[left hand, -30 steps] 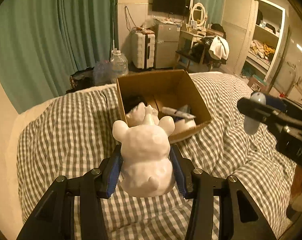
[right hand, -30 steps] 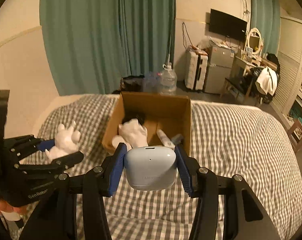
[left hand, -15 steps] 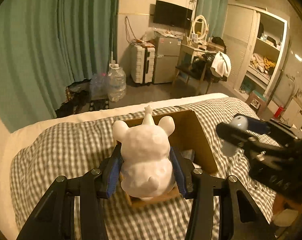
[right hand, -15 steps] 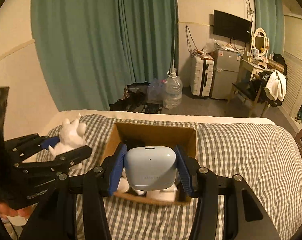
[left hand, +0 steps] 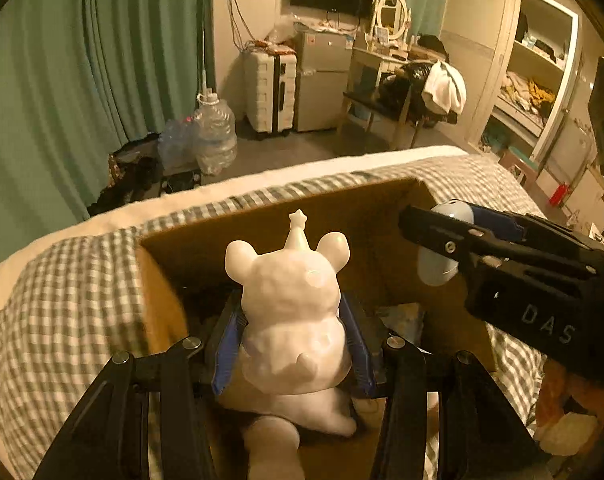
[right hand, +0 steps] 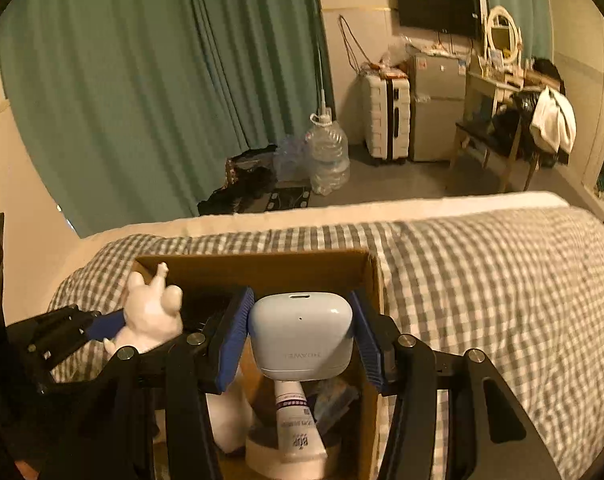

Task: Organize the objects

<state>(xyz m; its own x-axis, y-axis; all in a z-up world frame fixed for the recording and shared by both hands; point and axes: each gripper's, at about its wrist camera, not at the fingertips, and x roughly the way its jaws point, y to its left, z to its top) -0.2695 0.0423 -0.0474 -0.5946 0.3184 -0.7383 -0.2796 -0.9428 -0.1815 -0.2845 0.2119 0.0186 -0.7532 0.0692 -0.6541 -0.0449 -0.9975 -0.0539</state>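
A lived-in bedroom: a checked bedspread (right hand: 481, 280) lies under the tools, with green curtains (right hand: 142, 80) ahead, a white suitcase (right hand: 383, 118) and small fridge (right hand: 435, 106) beyond, and a wall television (right hand: 437, 6) ahead to the right.

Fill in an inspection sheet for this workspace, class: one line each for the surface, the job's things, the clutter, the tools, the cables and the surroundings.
Surface: bed with checked cover; open cardboard box rests on it.
Job's things: white bear figurine and pale blue earbud case, both held over the box.
Clutter: tube, a white round item and other white pieces in the box; the rest is too dark to tell.
Tools: left tool shut on the figurine; right tool shut on the case.
Cables: wires hang on the wall near the television.
Surroundings: green curtains, water jugs, suitcase, small fridge, chair with clothes.
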